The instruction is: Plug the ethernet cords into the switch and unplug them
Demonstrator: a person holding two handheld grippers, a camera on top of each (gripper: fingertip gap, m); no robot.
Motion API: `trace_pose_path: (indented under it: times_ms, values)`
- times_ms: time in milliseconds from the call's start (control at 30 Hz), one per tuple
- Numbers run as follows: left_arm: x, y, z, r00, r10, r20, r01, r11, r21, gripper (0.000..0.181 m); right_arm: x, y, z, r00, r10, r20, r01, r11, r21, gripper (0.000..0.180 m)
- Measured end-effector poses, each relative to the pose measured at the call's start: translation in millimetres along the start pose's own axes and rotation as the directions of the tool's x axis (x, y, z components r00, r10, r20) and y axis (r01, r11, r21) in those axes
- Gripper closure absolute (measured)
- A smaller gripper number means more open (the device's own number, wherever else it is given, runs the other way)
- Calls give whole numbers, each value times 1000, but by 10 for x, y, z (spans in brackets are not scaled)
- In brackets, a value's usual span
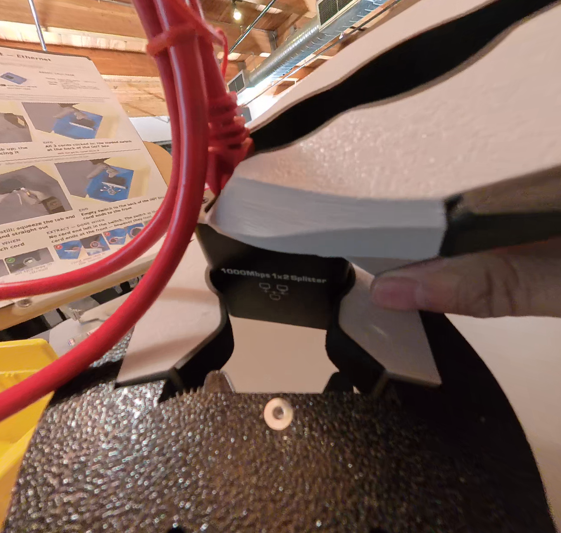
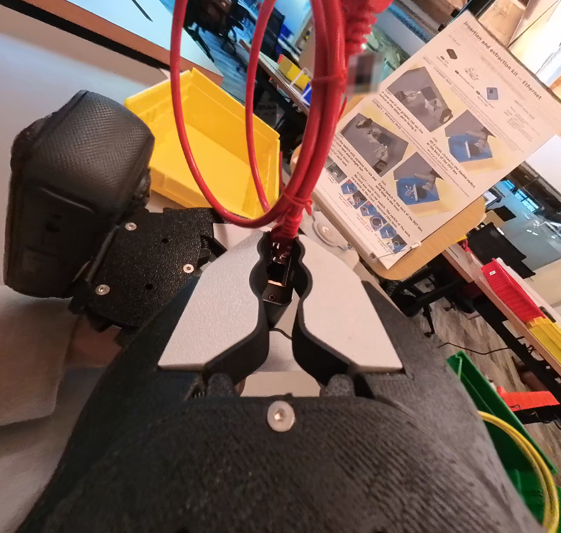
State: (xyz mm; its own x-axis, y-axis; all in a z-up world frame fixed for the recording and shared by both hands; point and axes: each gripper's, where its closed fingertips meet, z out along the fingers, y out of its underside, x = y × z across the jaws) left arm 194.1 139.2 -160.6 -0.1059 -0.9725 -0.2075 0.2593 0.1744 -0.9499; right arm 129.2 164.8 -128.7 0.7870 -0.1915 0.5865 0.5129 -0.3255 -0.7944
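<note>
My left gripper (image 1: pixel 282 278) is shut on a small black switch (image 1: pixel 282 303) and holds it by its two sides. A red ethernet cord (image 1: pixel 179 154), coiled and tied into loops, hangs above it. Its plug (image 1: pixel 230 136) meets the switch's top end. My right gripper (image 2: pixel 280 242) is shut around that red plug (image 2: pixel 287 230), right where it sits in a port of the switch (image 2: pixel 276 290). A second port below it shows open. In the left wrist view, the right gripper (image 1: pixel 243 157) reaches in from the right across the switch. The left gripper (image 2: pixel 145 260) shows at left in the right wrist view.
A yellow bin (image 2: pixel 212 154) stands behind the grippers, also at the left edge of the left wrist view (image 1: pixel 18 397). An instruction sheet on a wooden board (image 2: pixel 440 154) leans behind. A green bin with a yellow cord (image 2: pixel 516 445) is at lower right. A person's finger (image 1: pixel 455 287) rests beside the switch. The left gripper's tips are roughly 7 cm from the right gripper's.
</note>
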Motion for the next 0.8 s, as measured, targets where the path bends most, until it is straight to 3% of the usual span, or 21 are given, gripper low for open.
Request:
trace_pose_path:
  times_ms: [533, 800]
  values:
    - [-80, -120, 1, 998, 32, 50, -33, 999, 27, 102, 3, -113, -23, 988, -155, -16, 156, 987, 27, 165]
    - [-123, 19, 23, 998, 28, 55, -26, 999, -44, 102, 15, -27, 54, 995, -100, 26, 99, 995, 28, 165]
